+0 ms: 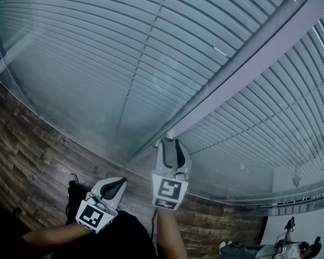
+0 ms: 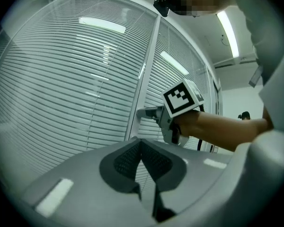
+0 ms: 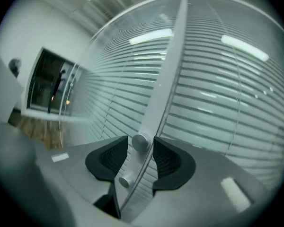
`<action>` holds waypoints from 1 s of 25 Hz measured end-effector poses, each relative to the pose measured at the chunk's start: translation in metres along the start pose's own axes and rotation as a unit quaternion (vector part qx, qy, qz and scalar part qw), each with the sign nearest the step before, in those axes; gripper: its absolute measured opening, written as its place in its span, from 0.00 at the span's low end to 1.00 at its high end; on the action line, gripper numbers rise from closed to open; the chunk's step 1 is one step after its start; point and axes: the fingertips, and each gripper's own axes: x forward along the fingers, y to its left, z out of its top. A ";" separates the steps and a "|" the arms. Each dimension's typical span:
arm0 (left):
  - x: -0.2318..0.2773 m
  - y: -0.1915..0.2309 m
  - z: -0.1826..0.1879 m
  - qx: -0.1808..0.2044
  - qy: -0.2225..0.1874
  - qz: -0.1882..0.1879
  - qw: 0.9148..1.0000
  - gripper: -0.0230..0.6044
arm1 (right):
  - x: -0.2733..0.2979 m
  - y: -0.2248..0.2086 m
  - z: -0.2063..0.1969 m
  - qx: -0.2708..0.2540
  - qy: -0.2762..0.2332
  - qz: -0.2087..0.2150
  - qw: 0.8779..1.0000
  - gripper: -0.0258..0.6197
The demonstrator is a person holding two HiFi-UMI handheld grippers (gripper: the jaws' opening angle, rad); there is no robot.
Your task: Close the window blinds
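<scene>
While the left gripper [image 2: 141, 143] just hovers with its jaws pressed together on nothing, the right gripper [image 3: 140, 140] has its jaws apart either side of the small round knob [image 3: 140, 142] on the frame post [image 3: 166, 70], pads not squeezing it. The blinds [image 3: 217, 93] hang right ahead of it.

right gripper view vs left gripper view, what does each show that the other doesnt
Only the right gripper view: two knobs on the post, the upper one between the jaws of the open right gripper; a dark opening at left. Only the left gripper view: the shut left gripper, a forearm, the marker cube. Both: blinds, post, right gripper.
</scene>
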 end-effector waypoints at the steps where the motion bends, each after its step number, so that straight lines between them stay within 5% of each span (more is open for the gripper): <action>1: 0.000 0.001 -0.001 -0.001 0.001 0.001 1.000 0.04 | 0.001 -0.004 0.000 0.056 -0.011 0.002 0.998 0.31; 4: -0.002 0.005 -0.001 0.001 -0.001 0.003 1.000 0.04 | 0.005 -0.009 -0.003 0.174 -0.030 0.004 0.984 0.31; 7: -0.005 0.005 -0.002 0.000 -0.006 0.009 1.000 0.04 | -0.001 -0.008 -0.009 0.218 -0.049 0.007 0.975 0.27; 10: -0.009 0.009 0.002 -0.001 -0.012 0.012 1.000 0.04 | -0.013 -0.004 -0.007 0.212 -0.072 0.000 0.975 0.21; 12: -0.011 0.012 0.004 0.000 -0.011 0.012 1.000 0.04 | -0.022 0.002 -0.008 0.200 -0.080 -0.003 0.977 0.04; 25: -0.002 0.007 0.008 0.009 -0.018 -0.006 1.000 0.04 | -0.073 0.028 -0.019 0.123 -0.079 -0.007 0.989 0.04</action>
